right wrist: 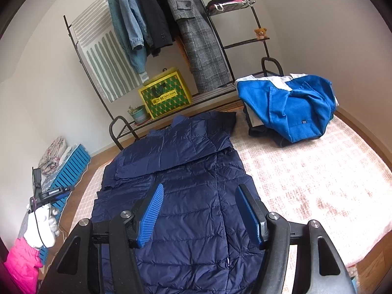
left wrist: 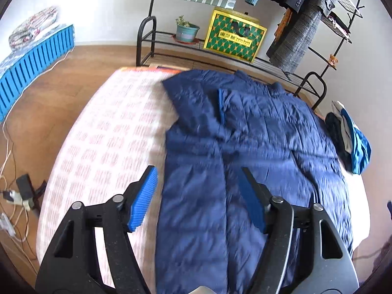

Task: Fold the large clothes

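Observation:
A navy quilted puffer jacket point(left wrist: 245, 147) lies flat on the pink-patterned bed point(left wrist: 98, 147), collar at the far end, both sleeves folded across its chest. It also shows in the right wrist view point(right wrist: 186, 196). My left gripper point(left wrist: 198, 174) is open and empty, hovering above the jacket's lower left part. My right gripper point(right wrist: 198, 191) is open and empty, hovering above the jacket's lower half. The left wrist view is motion-blurred.
A pile of clothes with a blue and white garment on top point(right wrist: 289, 105) sits at the bed's far right corner point(left wrist: 352, 137). A black clothes rack point(right wrist: 171, 36) with hanging coats, a yellow-green box point(right wrist: 166, 95) and a potted plant point(left wrist: 186, 30) stands beyond the bed. Cables point(left wrist: 14, 196) lie on the floor at left.

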The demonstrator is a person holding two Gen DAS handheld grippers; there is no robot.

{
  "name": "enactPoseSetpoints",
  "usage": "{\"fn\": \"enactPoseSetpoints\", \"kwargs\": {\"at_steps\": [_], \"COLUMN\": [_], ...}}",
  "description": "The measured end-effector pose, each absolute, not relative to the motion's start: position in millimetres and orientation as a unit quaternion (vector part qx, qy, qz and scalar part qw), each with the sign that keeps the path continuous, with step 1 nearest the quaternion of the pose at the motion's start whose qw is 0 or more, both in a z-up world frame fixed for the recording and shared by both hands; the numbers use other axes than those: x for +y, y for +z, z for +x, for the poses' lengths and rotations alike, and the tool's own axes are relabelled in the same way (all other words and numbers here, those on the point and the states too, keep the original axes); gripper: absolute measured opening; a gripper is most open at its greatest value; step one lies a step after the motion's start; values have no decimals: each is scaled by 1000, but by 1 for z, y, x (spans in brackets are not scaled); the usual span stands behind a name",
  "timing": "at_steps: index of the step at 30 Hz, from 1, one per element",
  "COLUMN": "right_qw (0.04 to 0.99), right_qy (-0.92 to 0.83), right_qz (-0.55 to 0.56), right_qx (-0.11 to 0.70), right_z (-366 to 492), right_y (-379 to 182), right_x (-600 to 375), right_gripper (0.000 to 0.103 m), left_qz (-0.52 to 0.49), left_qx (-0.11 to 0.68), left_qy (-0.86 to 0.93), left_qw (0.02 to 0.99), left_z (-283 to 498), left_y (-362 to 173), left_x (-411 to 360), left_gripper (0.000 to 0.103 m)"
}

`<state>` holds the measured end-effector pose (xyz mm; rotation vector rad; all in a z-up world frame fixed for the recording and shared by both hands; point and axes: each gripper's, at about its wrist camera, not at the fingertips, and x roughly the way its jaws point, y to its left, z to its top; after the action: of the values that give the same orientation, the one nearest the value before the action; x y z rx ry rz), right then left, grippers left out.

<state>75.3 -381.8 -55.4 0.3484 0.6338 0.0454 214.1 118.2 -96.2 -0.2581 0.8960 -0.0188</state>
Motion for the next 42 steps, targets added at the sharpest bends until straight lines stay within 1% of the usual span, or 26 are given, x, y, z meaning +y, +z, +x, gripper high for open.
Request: {"fn": "enactPoseSetpoints", "kwargs": {"at_steps": [4,9,15,21,23,26,30,33,34,35,37,38,39,41,42], "right_qw": [936,925,884,845,835,832,818,814,812,806,799,801,801,802,805], "right_qy": [21,21,47,54,59,60,74,81,94,107,119,120,127,135,133], "right_qz": [150,122,165,182,177,151,153,149,154,166,174,167,165,175,178], "right_qx": [317,358,435,501,517,531,549,556,556,558,563,562,562,556,550], "right_z": [67,61,70,72,73,74,76,76,77,78,79,79,80,80,80], "right_y": [-63,-83,-127,-173,-183,-190,-201,-205,-204,-204,-207,-206,-205,-202,-199], "right_x": [-395,-421,-445,-450,-445,-437,-431,-425,-423,-421,-415,-412,-409,-406,-405], "right_gripper": [65,65,65,64,64,64,64,64,63,55,47,40,35,19,16], "left_qz": [-143,-154,-234,-228,-228,-227,-210,-210,-215,-223,-243,-247,-248,-245,-246], "left_qx": [464,500,538,548,554,564,560,557,558,561,563,562,559,550,543], "left_qy": [-10,-7,-25,-47,-56,-66,-75,-83,-87,-90,-93,-94,-96,-100,-102], "left_qw": [874,852,809,803,799,791,798,799,797,792,785,784,785,792,797], "left_z": [157,114,104,104,105,105,100,99,100,102,106,106,107,107,108], "left_y": [-120,-158,-199,-204,-207,-215,-216,-216,-217,-218,-221,-221,-219,-211,-206], "left_x": [133,145,156,145,141,133,125,125,126,128,129,129,128,125,124], "left_gripper": [70,70,70,70,65,62,60,48,35,23,13,8,7,5,5]}}
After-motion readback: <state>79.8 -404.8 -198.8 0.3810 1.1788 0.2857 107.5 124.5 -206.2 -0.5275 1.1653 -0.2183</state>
